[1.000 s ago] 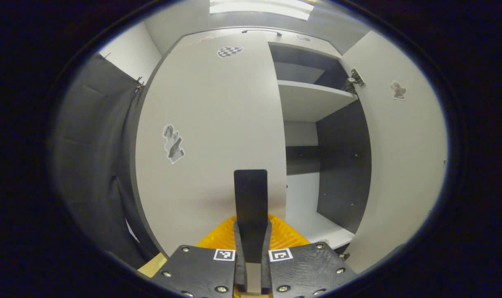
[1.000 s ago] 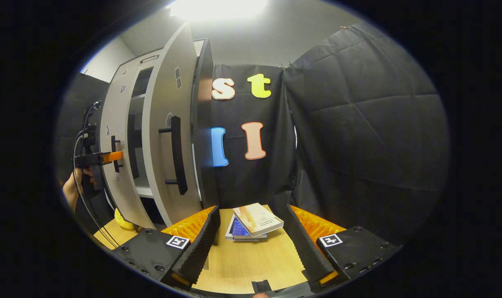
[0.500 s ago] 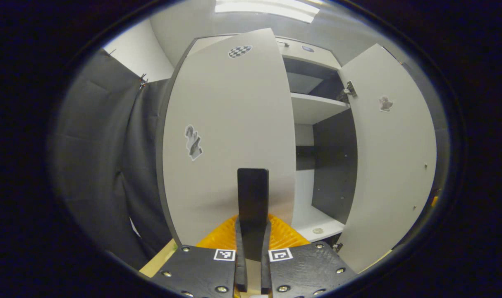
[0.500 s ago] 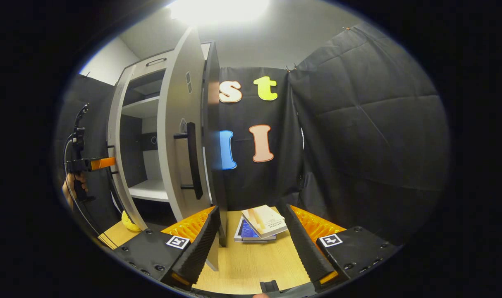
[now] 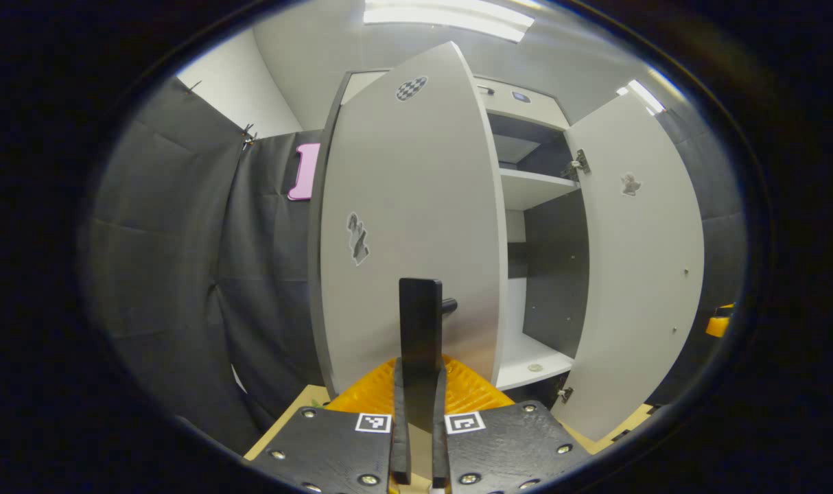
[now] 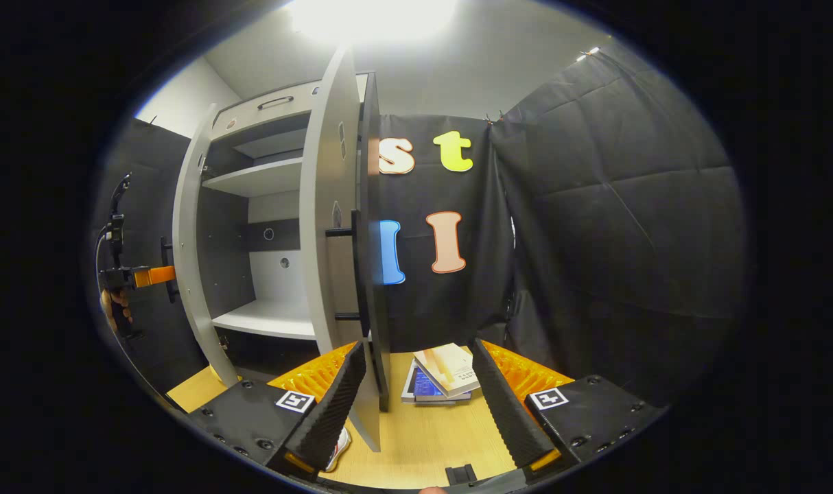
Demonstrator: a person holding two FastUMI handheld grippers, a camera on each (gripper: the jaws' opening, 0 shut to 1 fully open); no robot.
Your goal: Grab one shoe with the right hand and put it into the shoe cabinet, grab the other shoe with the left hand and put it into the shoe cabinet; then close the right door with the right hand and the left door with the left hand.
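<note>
Tall grey shoe cabinet (image 6: 252, 206): upright, long axis vertical, both doors swung out toward the room. White shelves (image 6: 265, 317) and dark inner walls exposed between the doors.

Grey left door (image 5: 409, 226): stands well open, outer face toward the left gripper view, free edge to the right; carries a black vertical bar handle (image 5: 420, 336).

Grey right door (image 6: 331, 226): seen nearly edge-on in the right gripper view, its black bar handle (image 6: 356, 267) on the side facing the black cloth wall. Lower edge hangs just above the light wooden floor (image 6: 423, 439).

Shoe (image 6: 337, 446): a small white and red sliver on the floor beside the right door's lower corner, partly hidden; which way it points cannot be told.

Left gripper (image 5: 416, 412): fingers pressed together on the left door's handle.

Right gripper (image 6: 416, 412): fingers spread wide, holding nothing, right door's edge just inside the left finger.

Stack of books (image 6: 444, 374): on the floor ahead, against the cloth.
</note>
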